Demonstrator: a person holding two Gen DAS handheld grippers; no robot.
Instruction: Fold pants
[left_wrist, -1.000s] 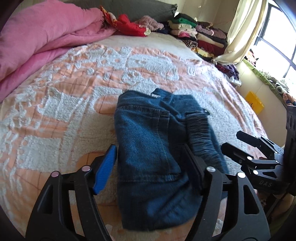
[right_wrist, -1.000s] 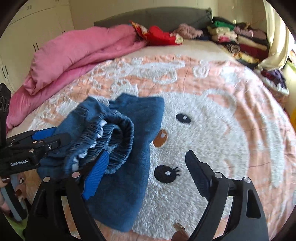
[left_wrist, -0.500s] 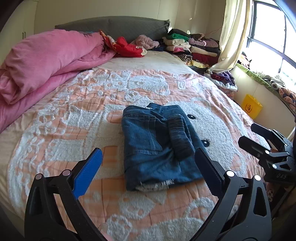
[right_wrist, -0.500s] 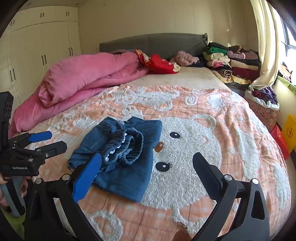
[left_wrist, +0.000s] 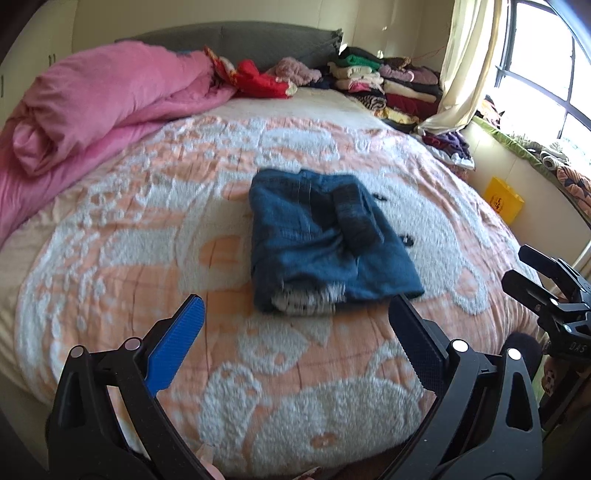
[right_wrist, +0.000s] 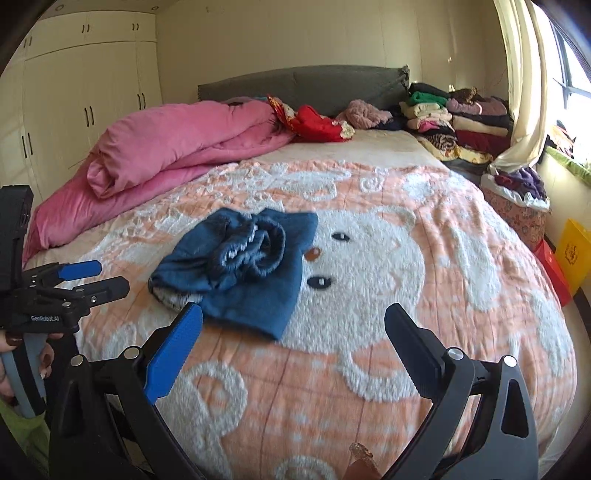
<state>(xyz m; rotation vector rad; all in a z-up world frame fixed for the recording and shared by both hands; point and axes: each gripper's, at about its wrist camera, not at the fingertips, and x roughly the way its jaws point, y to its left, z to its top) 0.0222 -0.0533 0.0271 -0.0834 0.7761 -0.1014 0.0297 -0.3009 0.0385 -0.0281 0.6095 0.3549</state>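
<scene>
Both grippers have pulled back from the pants since a second ago. Then the left gripper sat right over the denim, fingers either side of it, and the right one was close beside the waistband. Now both hang off the near edge of the bed, well apart from the pants.

Left gripper: fingers spread wide, nothing between them. Right gripper: same, wide open, empty. In the right view the left gripper shows at the left edge, near the pants but not touching.

Pants lie alone on the blanket, just beside the bear face printed on it, on its left side in the right view. They form a compact folded bundle, roughly rectangular. The elastic waistband sits bunched on top, rolled into a loose ring, not flat. A pale lining shows at the bundle's near end. The left view is motion-blurred, so seam detail is unclear.

Judgement: the fold looks done and released; the retreat reads as the end of the task, or a pause before tidying. The lumpy waistband is the one loose point. If more is wanted, a press or tuck on that ring would flatten the stack.

The pink duvet lies well beyond the pants, toward the headboard. The clothes stack stands far from them, at the bed's far right corner.
</scene>
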